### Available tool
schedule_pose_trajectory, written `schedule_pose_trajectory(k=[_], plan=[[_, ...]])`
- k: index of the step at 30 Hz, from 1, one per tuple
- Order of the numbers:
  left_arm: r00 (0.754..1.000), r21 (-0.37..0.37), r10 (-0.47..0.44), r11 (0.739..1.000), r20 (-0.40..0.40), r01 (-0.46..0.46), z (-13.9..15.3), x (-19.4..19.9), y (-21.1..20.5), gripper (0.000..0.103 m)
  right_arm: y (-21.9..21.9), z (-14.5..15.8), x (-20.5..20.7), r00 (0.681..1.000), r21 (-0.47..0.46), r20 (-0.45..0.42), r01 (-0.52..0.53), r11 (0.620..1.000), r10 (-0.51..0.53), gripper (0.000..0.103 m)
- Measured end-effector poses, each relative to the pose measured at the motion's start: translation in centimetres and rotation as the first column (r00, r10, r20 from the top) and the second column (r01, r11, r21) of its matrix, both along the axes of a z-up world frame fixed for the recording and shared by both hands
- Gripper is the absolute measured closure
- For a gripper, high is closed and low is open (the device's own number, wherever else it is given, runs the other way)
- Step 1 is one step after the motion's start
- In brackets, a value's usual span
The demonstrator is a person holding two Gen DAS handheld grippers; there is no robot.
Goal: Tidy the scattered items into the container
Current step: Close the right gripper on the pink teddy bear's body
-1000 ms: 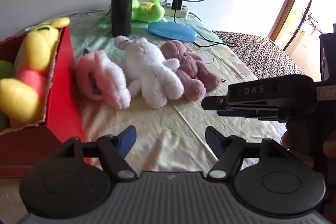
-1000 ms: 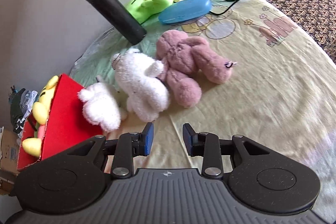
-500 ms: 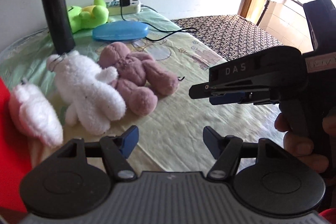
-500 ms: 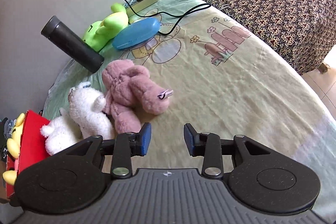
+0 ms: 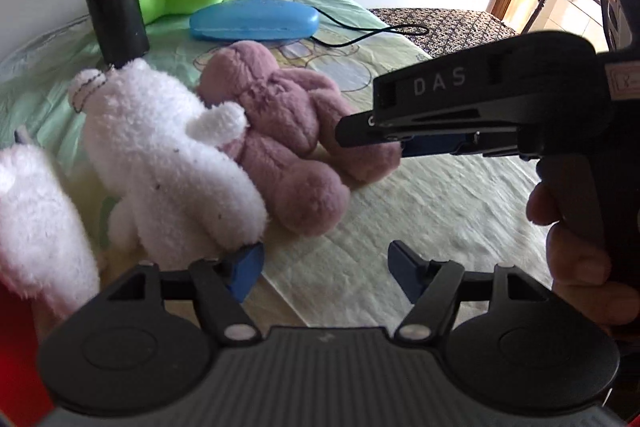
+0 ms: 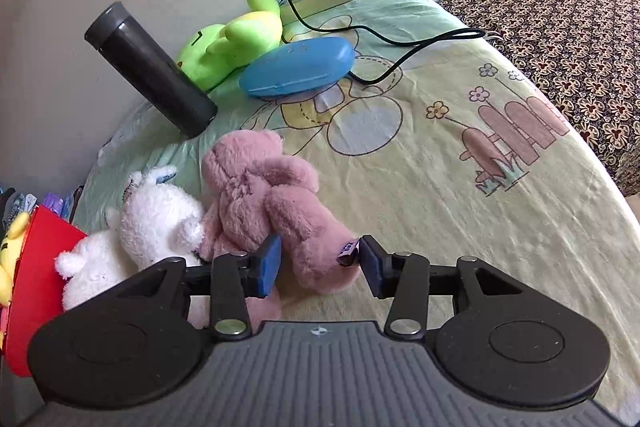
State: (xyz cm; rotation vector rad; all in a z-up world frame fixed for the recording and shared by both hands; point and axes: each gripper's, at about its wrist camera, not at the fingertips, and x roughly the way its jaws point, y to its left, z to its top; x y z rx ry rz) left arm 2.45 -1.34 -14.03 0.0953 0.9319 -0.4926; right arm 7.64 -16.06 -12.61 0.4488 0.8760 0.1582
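Mauve plush bear (image 6: 260, 203) lies on the patterned sheet (image 6: 420, 187) against a white plush (image 6: 160, 219), near the red box (image 6: 40, 267). Right gripper (image 6: 318, 263) straddles its leg, jaws opening, pads not pressing. Left gripper (image 5: 324, 267) is opening, empty.

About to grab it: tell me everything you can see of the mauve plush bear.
The mauve plush bear is fuzzy, dusty pink, lying on the printed sheet, head toward the black flask. The white plush leans against its side. One leg, bearing a small tag, sits between the opening pads of the right hand-held gripper.
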Motion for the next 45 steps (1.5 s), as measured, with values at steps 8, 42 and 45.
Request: schedule_pose_trajectory(k=[8, 42, 45], plan=[[0.997, 0.035, -0.066, 0.997, 0.032, 0.065, -0.4, 0.2, -1.9, 0.028, 1.2, -0.4, 0.5, 0.996, -0.087, -0.001, -0.087, 0.992, 0.088, 0.068], [0.975, -0.041, -0.221, 0.975, -0.039, 0.219, 1.0, -1.7, -3.3, 0.017, -4.6, 0.9, -6.8, 0.995, 0.165, -0.06, 0.089, 0.982, -0.08, 0.044], [0.979, -0.045, -0.197, 0.98, -0.058, 0.194, 0.5, -0.9, -3.1, 0.019, -3.8, 0.5, -5.6, 0.996, 0.132, -0.073, 0.065, 0.989, -0.056, 0.043]])
